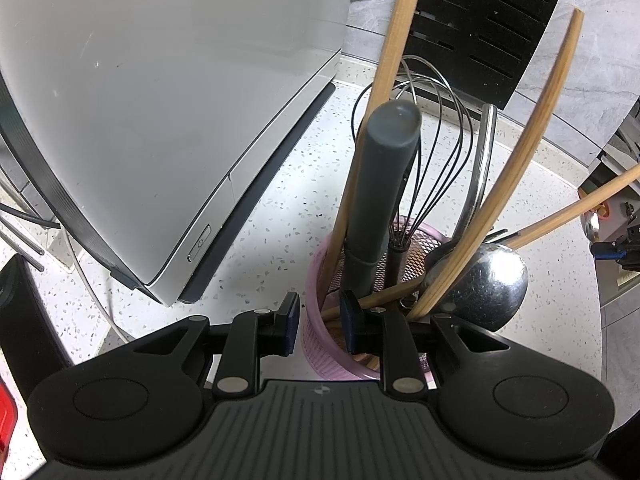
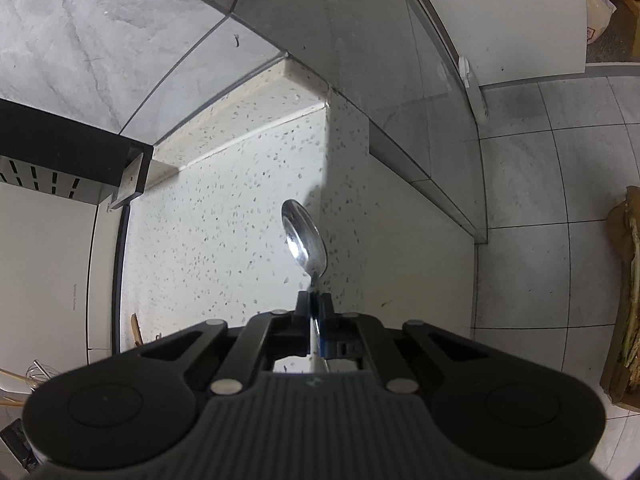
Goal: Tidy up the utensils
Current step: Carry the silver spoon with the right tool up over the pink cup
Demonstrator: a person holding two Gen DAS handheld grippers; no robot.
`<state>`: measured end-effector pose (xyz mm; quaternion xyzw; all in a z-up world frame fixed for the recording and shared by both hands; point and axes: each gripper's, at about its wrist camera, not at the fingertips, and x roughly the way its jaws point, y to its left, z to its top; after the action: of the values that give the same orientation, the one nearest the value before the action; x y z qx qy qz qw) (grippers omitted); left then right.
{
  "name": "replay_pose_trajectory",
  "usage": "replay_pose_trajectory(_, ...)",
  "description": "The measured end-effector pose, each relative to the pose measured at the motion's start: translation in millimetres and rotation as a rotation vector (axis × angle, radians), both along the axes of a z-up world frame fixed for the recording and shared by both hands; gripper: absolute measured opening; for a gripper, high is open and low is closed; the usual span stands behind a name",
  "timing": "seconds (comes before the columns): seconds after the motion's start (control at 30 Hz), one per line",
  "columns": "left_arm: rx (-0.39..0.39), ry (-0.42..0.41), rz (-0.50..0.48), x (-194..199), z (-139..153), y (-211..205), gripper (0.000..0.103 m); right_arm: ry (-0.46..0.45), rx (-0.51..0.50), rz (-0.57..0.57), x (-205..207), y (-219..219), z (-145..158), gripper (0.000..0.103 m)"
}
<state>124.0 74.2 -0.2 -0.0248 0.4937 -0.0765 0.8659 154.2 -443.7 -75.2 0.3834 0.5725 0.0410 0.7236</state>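
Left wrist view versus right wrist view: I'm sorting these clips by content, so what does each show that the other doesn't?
Only the left wrist view shows the pink mesh holder, its rim between the open left gripper fingers, with a gray handle, ladle and wooden sticks inside.

Only the right wrist view shows the right gripper shut on a metal spoon, plus floor tiles.

Both show the speckled countertop, a whisk and a white appliance.
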Motion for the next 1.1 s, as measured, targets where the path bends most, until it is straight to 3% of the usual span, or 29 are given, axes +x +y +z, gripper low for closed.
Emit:
replay_pose_trajectory(0.53,0.000,0.004,-0.002,0,-1,-1,0.026,-0.071,0.043,0.049,7,19,17,0.000)
replay_pose_trajectory(0.87,-0.003,0.016,-0.004,3,-3,-3,0.021,-0.239,0.166,0.112,15,71,62,0.000)
replay_pose_trajectory(1.1,0.003,0.024,-0.010,5,-5,-8,0.021,-0.350,0.254,0.219,13,128,98,0.000)
